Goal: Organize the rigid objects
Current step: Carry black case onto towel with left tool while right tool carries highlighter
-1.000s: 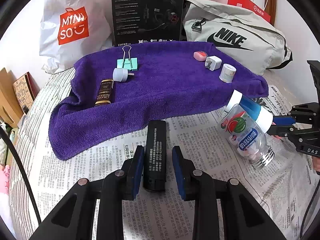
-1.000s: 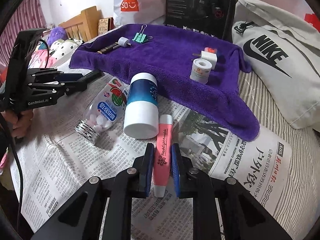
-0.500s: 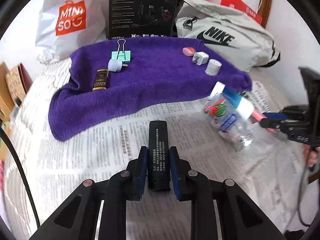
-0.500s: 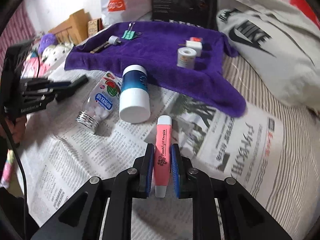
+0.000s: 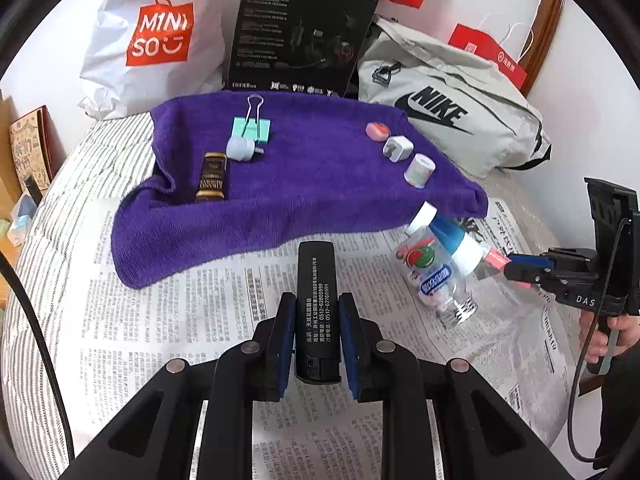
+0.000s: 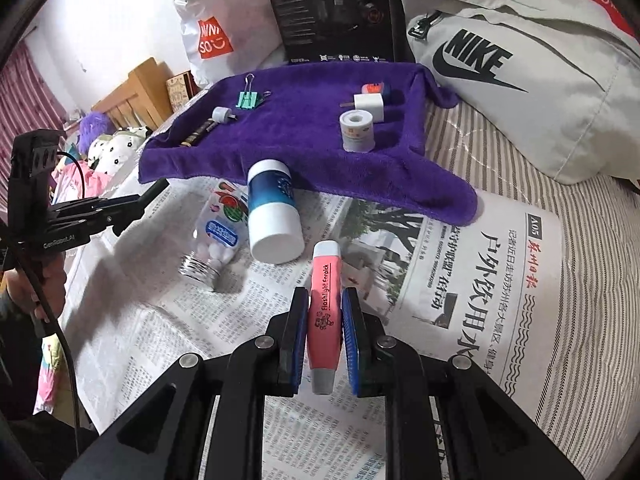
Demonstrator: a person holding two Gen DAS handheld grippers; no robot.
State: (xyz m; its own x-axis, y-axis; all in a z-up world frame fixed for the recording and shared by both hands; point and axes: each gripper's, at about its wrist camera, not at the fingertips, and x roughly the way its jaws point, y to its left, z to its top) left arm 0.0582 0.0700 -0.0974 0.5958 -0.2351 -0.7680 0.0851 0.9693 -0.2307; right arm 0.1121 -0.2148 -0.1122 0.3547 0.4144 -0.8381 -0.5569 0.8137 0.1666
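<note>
Your left claw (image 5: 316, 344) was clamped on the black lighter (image 5: 316, 304), your right claw (image 6: 325, 340) on the pink eraser pen (image 6: 325, 304), both above the newspaper (image 6: 460, 280). Both looked light, stiff and likely slick; mid-body grips suited them.

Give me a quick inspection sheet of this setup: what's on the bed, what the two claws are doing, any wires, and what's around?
Surface: newspaper on a striped bed, purple towel at the back.
Job's things: on the towel, binder clip, plug, dark tube, eraser, charger, tape roll; on the newspaper, clear bottle and blue-white bottle, both lying down.
Clutter: nothing seen.
Grippers: left gripper shut on black bar; right gripper shut on pink stick.
Cables: black cable by the right hand.
Surroundings: Miniso bag, black box, Nike bag.
</note>
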